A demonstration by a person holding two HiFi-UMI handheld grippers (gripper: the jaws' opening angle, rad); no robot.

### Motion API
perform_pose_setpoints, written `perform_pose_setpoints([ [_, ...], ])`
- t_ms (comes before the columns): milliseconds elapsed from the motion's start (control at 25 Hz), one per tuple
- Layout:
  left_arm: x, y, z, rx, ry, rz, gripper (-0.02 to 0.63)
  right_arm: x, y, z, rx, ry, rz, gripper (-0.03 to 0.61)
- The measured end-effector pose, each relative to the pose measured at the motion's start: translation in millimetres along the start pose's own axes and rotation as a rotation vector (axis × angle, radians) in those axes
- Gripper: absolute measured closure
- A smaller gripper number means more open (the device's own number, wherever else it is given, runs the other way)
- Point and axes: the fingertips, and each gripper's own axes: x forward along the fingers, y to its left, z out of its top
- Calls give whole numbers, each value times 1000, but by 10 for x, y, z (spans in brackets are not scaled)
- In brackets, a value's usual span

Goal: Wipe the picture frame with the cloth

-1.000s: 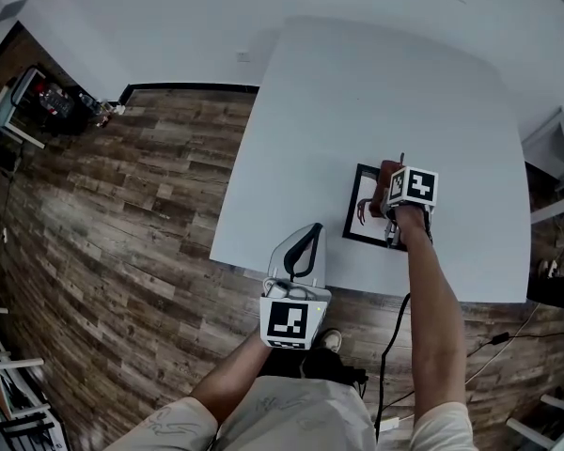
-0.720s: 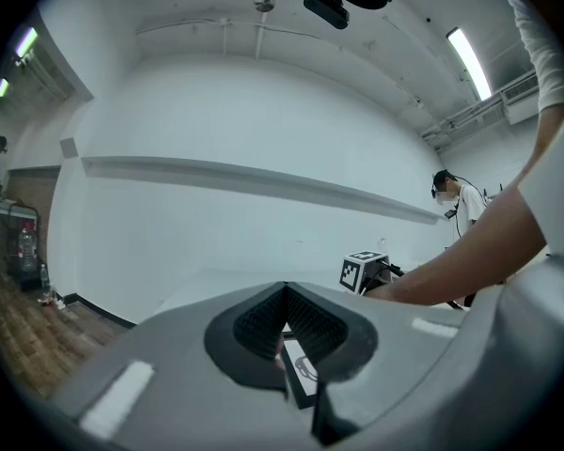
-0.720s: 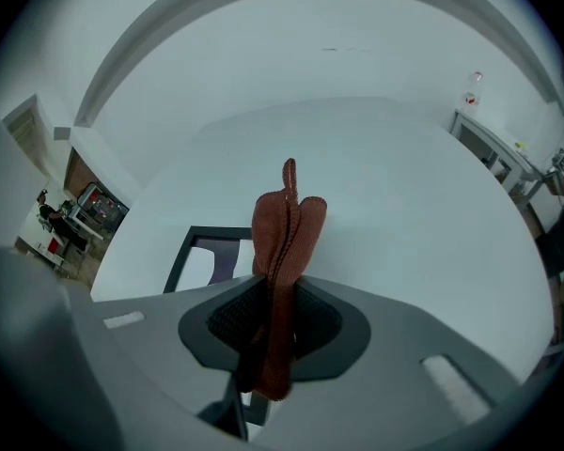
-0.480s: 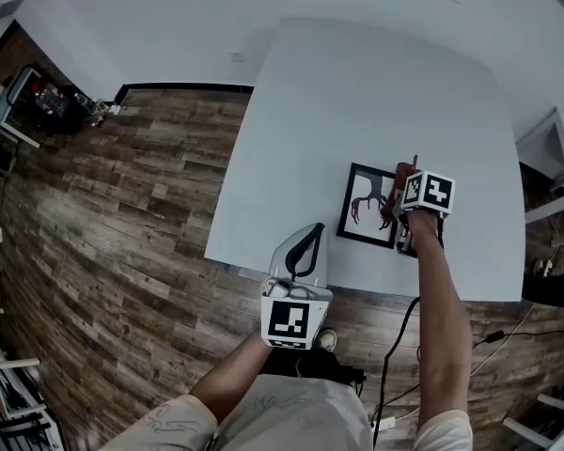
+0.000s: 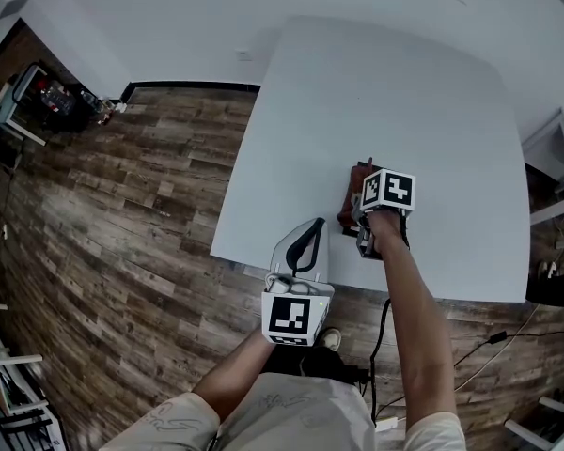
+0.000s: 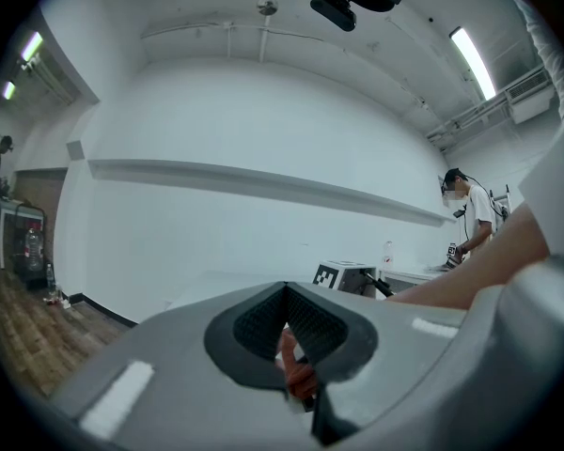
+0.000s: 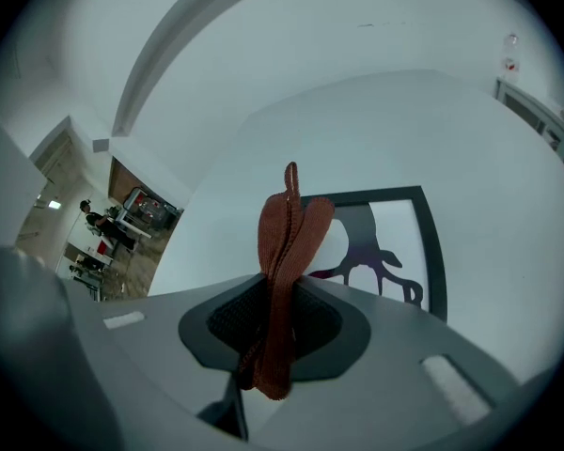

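The right gripper (image 7: 277, 322), squeezing the cloth (image 7: 287, 238), has slid left across the picture frame (image 7: 433, 252), so the wiping is going on. The left gripper (image 6: 284, 334) is closed and empty.

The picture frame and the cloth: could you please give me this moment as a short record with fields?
Table: white, standing on a wood floor
Picture frame: black border, lying flat on the table
Cloth: reddish-brown, folded, sticking out past the jaws
Right gripper: shut on the cloth, held over the picture frame
Left gripper: shut, holding nothing, at the table's near edge, apart from the picture frame
Cloth touching picture frame: cannot tell
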Motion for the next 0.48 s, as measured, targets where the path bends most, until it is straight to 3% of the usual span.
perform_pose_setpoints([
  [200, -34, 12, -35, -2, 4, -6, 614, -12, -205, -90, 36, 9, -24, 482],
  [480, -8, -156, -69, -18, 4, -37, 614, -411, -927, -69, 79, -9, -130, 482],
])
